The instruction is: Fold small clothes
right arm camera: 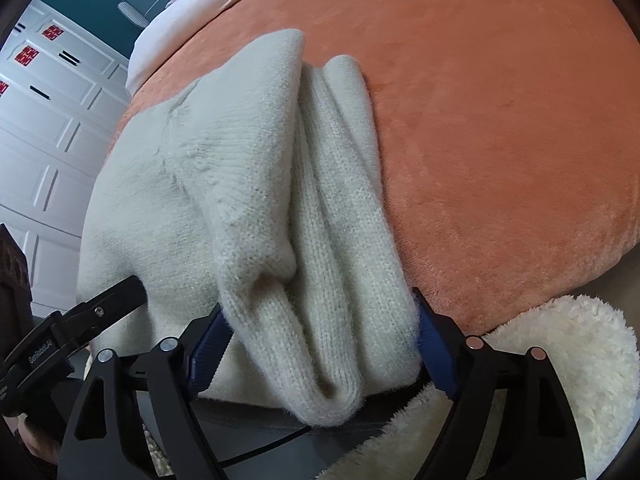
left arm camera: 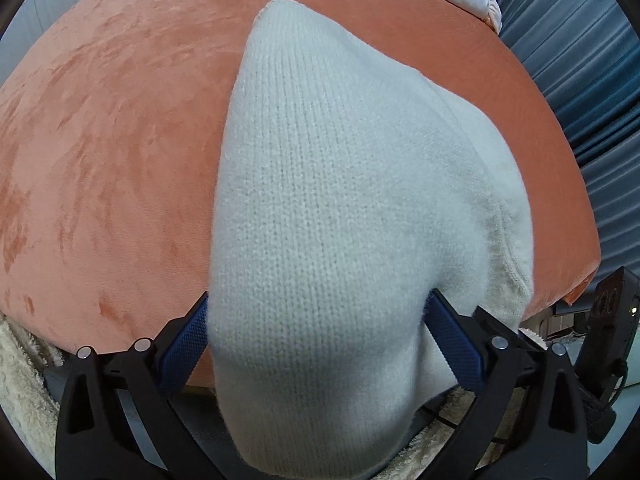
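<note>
A: Where's the white knit sweater (left arm camera: 340,216)?

B: On the orange blanket (left arm camera: 112,152), at its near edge, hem hanging off over the fluffy cream rug (right arm camera: 560,360).

A: Left gripper (left arm camera: 316,344)?

B: Jaws spread wide. Blue pads (left arm camera: 182,356) sit either side of a bulging flat fold of the sweater. Knit touches both, so gripped or just released, cannot tell.

A: Right gripper (right arm camera: 316,354)?

B: Jaws around a bunched, pleated part of the sweater at the blanket's near edge. Cloth fills the gap between its pads (right arm camera: 436,360), pressed in. Grasping it.

A: Anything else?

B: White panelled cabinet (right arm camera: 48,128) beyond the blanket's left side in the right wrist view.
</note>
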Available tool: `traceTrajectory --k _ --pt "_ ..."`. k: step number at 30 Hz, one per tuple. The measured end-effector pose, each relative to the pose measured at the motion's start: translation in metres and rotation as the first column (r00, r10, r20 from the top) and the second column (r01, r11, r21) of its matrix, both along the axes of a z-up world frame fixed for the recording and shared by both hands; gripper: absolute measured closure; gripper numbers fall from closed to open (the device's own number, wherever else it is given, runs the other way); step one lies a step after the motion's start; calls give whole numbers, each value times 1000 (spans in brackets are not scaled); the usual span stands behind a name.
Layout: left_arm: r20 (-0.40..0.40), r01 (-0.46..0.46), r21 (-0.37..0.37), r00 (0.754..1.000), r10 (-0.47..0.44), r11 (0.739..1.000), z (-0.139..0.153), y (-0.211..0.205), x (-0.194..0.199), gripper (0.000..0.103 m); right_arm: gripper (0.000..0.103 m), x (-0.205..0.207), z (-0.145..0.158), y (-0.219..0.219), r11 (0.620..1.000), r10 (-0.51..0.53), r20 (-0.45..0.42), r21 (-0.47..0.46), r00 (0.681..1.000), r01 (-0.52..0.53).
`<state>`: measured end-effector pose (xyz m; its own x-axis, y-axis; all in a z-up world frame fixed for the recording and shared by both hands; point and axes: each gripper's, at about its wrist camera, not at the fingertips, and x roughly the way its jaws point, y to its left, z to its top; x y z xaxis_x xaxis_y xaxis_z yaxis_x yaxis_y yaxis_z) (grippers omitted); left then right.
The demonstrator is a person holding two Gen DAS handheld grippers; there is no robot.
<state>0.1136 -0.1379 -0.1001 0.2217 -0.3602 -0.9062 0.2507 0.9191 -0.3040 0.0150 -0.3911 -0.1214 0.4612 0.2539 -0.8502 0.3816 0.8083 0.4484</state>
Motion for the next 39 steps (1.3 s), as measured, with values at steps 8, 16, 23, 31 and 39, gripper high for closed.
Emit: traceTrajectory --k 8,16,23,31,39 --pt "-52 32 -149 998 -40 988 31 17 7 45 71 -9 47 12 998 -25 85 -51 996 29" --pt "-62 66 -301 994 -89 951 73 34 -5 50 78 -35 106 12 998 -54 190 -14 980 58" --pt "2 143 -297 989 -149 944 96 17 -19 51 79 -42 137 30 993 -7 207 -112 978 31" --pt "-129 130 -229 978 -163 965 29 38 -27 49 61 -43 61 15 994 -14 -11 -111 1000 12" --pt "50 66 -200 997 -57 978 29 49 -27 17 21 -28 47 4 978 -20 36 -206 999 27"
